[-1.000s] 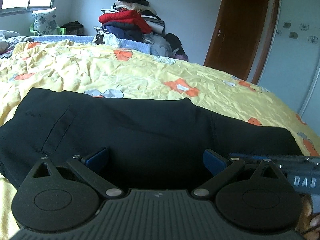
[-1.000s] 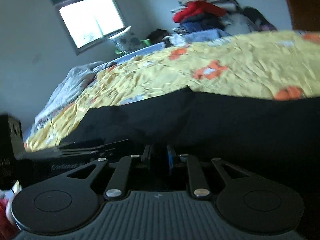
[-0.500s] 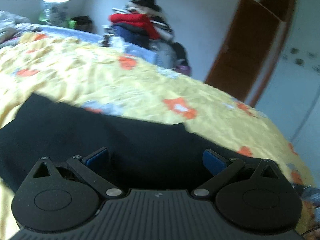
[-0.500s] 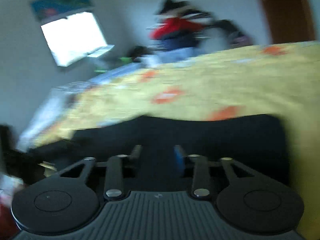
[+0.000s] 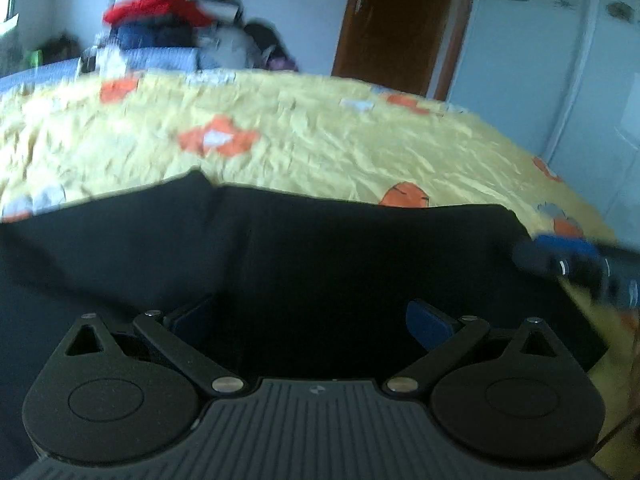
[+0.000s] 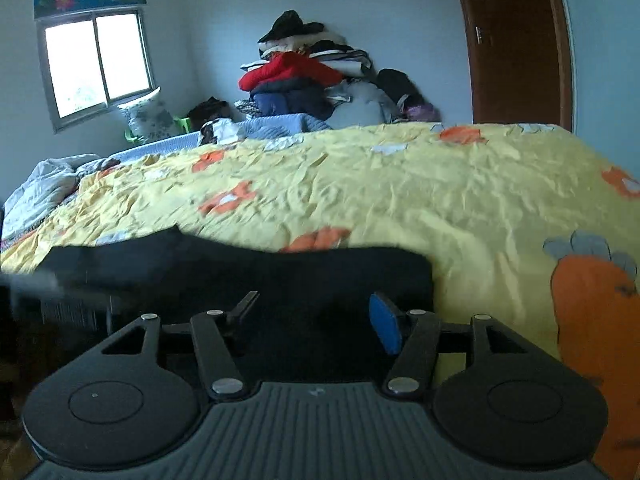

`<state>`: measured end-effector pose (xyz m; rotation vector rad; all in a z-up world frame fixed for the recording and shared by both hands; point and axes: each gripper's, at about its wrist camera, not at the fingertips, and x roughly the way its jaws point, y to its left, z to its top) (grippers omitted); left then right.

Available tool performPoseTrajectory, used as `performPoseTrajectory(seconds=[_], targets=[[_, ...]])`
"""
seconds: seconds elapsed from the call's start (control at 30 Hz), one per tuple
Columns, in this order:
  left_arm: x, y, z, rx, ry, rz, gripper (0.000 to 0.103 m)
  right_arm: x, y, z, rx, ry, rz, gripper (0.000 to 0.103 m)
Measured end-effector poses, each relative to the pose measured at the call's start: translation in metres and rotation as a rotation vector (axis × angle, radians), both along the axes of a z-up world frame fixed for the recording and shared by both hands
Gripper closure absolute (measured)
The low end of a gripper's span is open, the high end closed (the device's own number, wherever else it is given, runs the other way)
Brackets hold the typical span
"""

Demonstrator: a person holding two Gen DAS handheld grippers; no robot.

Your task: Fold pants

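Right now, in the left wrist view, the black pants lie flat on the yellow bedcover, near the camera. The left gripper hangs just over the dark cloth with its blue pads spread wide — it pinches nothing. At the right edge the tip of the right gripper shows, blurred, near the right end of the pants. I think the pants have one fold in them already, because a cloth edge runs across the top layer, but I cannot be sure. No words can be read here.

In the right wrist view, the pants stretch away to the left, and their right end sits just in front of the right gripper. This claw is spread too and holds nothing. Far off stand a pile of clothes, a window and a brown door. No labels or writing can be read.

My guess — the hands are between folds. Next, each claw needs to close on an edge of the pants and lift it over evenly, so the cloth does not bunch.
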<state>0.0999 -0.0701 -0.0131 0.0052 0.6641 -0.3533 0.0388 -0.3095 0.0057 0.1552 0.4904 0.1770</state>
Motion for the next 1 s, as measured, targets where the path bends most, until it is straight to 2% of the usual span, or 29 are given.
performPoseTrajectory(seconds=[0.07, 0.13, 0.33, 0.4, 0.47, 0.5, 0.53, 0.6, 0.67, 0.87, 1.0], targets=[[-0.006, -0.006, -0.003, 0.06, -0.028, -0.009, 0.0, 0.019, 0.001, -0.004, -0.02, 0.037, 0.034, 0.044], [-0.009, -0.012, -0.003, 0.088, -0.045, -0.016, 0.0, 0.038, 0.001, -0.014, -0.051, 0.094, 0.014, 0.044], [-0.007, -0.007, -0.003, 0.054, -0.033, -0.02, 0.0, 0.026, 0.001, -0.014, -0.027, 0.062, -0.043, 0.043], [-0.008, -0.008, -0.003, 0.058, -0.036, -0.019, 0.0, 0.013, 0.006, -0.011, -0.031, 0.047, -0.026, 0.028], [-0.008, -0.009, -0.003, 0.06, -0.037, -0.018, 0.0, 0.006, 0.013, -0.018, -0.06, 0.077, 0.009, 0.015], [-0.008, -0.009, -0.003, 0.062, -0.038, -0.019, 0.0, 0.005, 0.018, -0.024, -0.094, 0.088, 0.023, 0.01], [-0.009, -0.01, -0.003, 0.068, -0.039, -0.02, 0.0, 0.003, 0.023, -0.025, -0.138, 0.086, 0.024, 0.01], [-0.01, -0.011, -0.002, 0.077, -0.042, -0.018, 0.0, 0.004, 0.034, -0.026, -0.2, 0.096, 0.023, 0.0], [-0.011, -0.012, -0.003, 0.082, -0.043, -0.014, 0.0, 0.005, 0.039, -0.027, -0.227, 0.096, 0.012, 0.0], [-0.017, -0.005, 0.0, 0.063, -0.032, 0.003, 0.0, 0.004, 0.038, -0.027, -0.209, 0.099, 0.001, 0.0], [-0.03, -0.001, 0.003, 0.127, -0.027, 0.02, 0.0, 0.004, 0.039, -0.027, -0.209, 0.101, -0.011, 0.0]])
